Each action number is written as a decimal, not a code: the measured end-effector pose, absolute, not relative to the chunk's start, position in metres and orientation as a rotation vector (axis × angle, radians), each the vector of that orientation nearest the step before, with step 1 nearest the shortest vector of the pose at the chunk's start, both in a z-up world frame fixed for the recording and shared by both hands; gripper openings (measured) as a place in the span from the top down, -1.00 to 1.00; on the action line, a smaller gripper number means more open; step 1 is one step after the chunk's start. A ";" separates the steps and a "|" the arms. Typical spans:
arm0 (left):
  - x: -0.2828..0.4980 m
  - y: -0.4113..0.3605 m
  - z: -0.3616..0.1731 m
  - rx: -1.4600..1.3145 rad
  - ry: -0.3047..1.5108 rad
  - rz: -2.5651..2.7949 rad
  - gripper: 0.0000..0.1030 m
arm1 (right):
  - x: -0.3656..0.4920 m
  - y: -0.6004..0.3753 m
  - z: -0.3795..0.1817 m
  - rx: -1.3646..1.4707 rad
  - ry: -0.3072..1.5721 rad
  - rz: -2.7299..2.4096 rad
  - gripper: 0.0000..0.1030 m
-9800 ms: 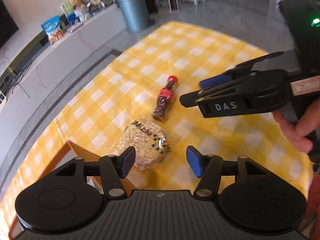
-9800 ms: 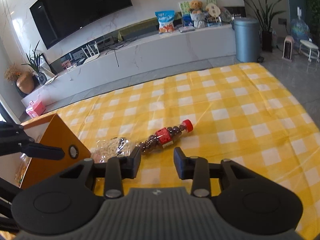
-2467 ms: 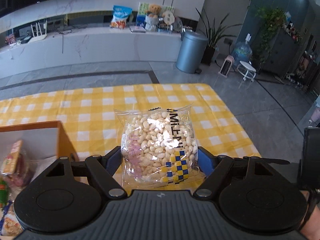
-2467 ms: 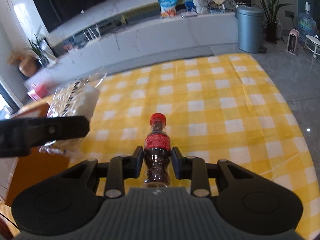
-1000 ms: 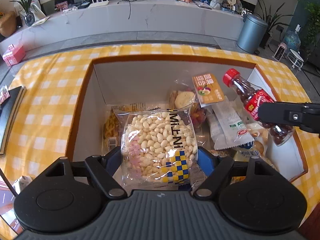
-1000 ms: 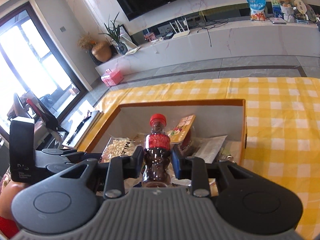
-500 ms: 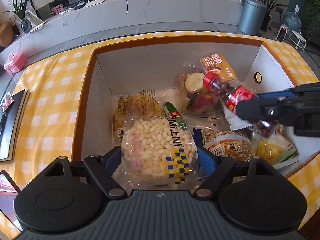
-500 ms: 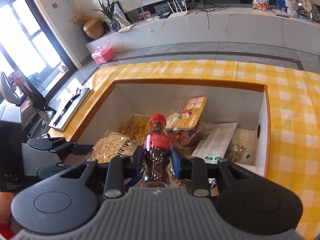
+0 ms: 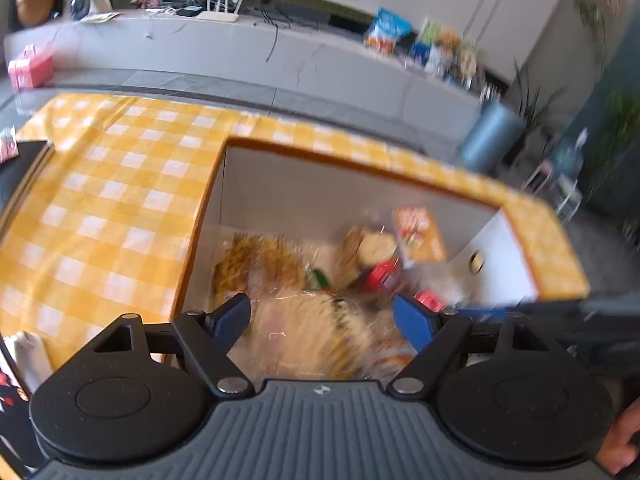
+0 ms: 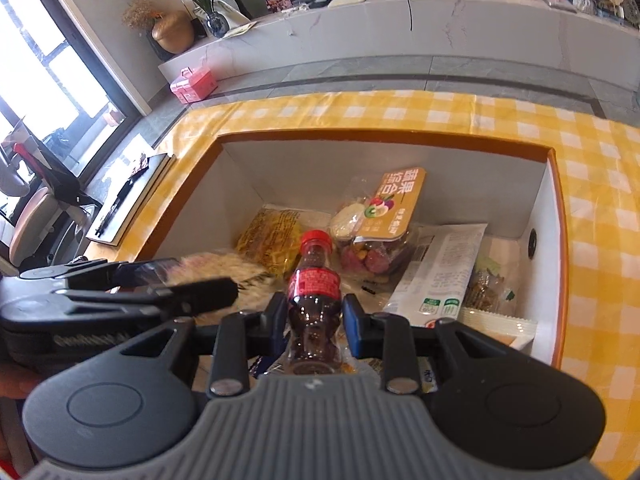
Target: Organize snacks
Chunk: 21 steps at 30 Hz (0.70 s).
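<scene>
Worktop under yellow checked cloth (image 10: pixel 592 184). Open box (image 10: pixel 560 216), orange rim, white walls, already part-filled with packets. Orange-labelled fruit-crisp bag (image 10: pixel 394 208) leans against the far wall; a white sachet (image 10: pixel 444 276) lies to its right.

Left gripper (image 9: pixel 322 318) over the box's near left side, jaws apart, blurred bag of pale puffs (image 9: pixel 316 332) lying between them, pads clear of it.

Right gripper (image 10: pixel 314 320) jaws clamped on red-capped bottle (image 10: pixel 314 280), cap pointing forward, above the box contents.
</scene>
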<state>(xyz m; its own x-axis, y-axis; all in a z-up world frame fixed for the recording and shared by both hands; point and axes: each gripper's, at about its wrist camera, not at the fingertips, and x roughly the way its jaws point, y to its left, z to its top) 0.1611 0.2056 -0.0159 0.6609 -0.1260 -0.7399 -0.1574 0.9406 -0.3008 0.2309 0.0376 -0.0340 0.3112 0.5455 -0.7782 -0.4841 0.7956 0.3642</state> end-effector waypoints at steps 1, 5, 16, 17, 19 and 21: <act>0.161 0.208 -0.015 -0.376 0.841 0.017 -0.85 | 0.232 0.040 -0.035 0.072 1.072 0.679 0.44; 0.160 0.213 -0.014 -0.414 0.817 0.035 -0.80 | 0.233 0.054 -0.037 0.076 1.109 0.682 0.44; 0.163 0.211 -0.019 -0.388 0.834 0.046 -0.80 | 0.227 0.102 -0.057 -0.002 1.202 0.691 0.44; 0.163 0.211 -0.019 -0.386 0.835 0.046 -0.80 | 0.229 0.104 -0.060 -0.010 1.209 0.688 0.44; 0.164 0.210 -0.021 -0.377 0.844 0.047 -0.80 | 0.232 0.106 -0.067 -0.014 1.236 0.694 0.44; 0.164 0.208 -0.022 -0.369 0.855 0.049 -0.80 | 0.234 0.107 -0.072 -0.014 1.259 0.694 0.44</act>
<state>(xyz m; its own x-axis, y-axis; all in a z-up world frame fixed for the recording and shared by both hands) 0.1644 0.2085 -0.0224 0.6587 -0.1045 -0.7451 -0.1889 0.9356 -0.2982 0.2336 0.1067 -0.0720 0.1323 0.4710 -0.8721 -0.4862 0.7976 0.3570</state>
